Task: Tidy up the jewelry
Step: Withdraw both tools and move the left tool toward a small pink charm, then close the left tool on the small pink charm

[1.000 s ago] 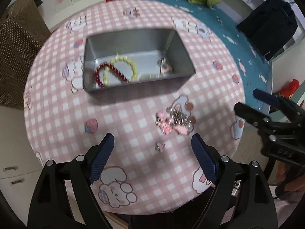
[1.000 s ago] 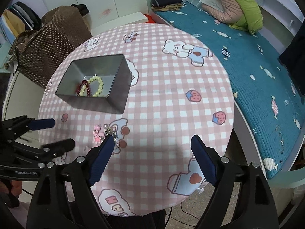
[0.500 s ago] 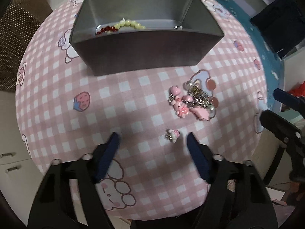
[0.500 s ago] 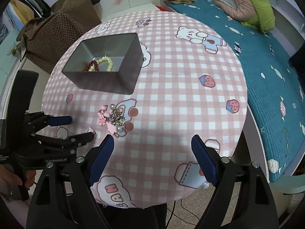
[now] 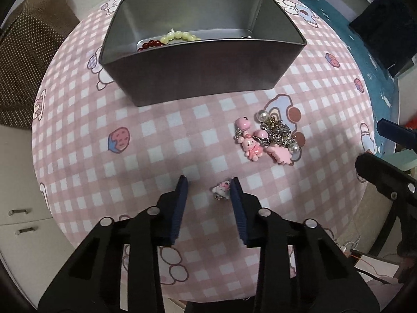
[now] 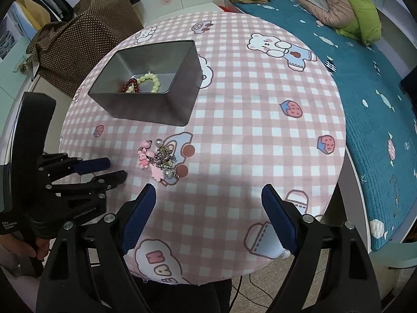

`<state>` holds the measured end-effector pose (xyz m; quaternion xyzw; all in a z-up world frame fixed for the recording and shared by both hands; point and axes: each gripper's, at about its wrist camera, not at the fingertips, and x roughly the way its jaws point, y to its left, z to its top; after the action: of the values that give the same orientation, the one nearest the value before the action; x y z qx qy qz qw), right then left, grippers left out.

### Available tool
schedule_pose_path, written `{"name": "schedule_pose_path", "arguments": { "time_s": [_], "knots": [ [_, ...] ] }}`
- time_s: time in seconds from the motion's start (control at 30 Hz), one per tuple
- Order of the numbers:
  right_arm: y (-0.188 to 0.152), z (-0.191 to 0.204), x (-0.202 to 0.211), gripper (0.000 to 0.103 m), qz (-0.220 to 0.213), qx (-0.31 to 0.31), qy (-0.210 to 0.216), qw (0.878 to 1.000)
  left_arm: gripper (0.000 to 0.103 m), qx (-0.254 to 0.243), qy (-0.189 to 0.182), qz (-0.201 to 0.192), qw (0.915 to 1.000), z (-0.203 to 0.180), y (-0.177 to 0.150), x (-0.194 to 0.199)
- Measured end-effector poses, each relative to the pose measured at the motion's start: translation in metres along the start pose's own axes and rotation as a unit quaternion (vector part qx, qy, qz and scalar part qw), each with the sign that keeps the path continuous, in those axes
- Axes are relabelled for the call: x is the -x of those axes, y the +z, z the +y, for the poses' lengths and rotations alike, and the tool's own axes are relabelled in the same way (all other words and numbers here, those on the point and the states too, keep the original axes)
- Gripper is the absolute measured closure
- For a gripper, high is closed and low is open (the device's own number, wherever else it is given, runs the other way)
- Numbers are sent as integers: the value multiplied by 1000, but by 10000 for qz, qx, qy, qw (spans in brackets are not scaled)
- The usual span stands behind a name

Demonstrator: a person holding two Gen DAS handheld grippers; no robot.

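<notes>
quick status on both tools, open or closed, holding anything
Left tool: jaws closing around the small pink charm, not yet clamped on it.
Right tool: open, holding nothing, above the tablecloth.

Soft, even indoor light, faint shadows, sharp focus, strong fisheye edge distortion.

Little can be read. On the tablecloth (image 6: 260,109), at the near edge of the table, a white cloud-shaped print (image 6: 156,258) carries pink capital letters: "N" and "M" on top, then what looks like "B" and "A" below where the cloth folds over the edge. The left gripper (image 6: 114,169) bears small white lettering on its black body, too blurred to make out.
</notes>
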<state>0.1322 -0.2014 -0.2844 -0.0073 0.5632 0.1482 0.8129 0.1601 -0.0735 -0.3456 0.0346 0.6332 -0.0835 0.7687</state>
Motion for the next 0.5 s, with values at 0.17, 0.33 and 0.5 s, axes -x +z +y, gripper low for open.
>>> {"name": "schedule_pose_path", "arguments": {
  "time_s": [0.17,0.33,0.5],
  "knots": [
    [1,0,-2,23,19,-21,22,10000,89,98,-65,47,9999,9,-5,1],
    [4,2,-3,23,5,0,64,10000,89,311,-261,114,9991,29,-10,4],
    [8,6,-7,23,-14,25,148,9999,89,418,-438,57,9981,40,-9,11]
  ]
}}
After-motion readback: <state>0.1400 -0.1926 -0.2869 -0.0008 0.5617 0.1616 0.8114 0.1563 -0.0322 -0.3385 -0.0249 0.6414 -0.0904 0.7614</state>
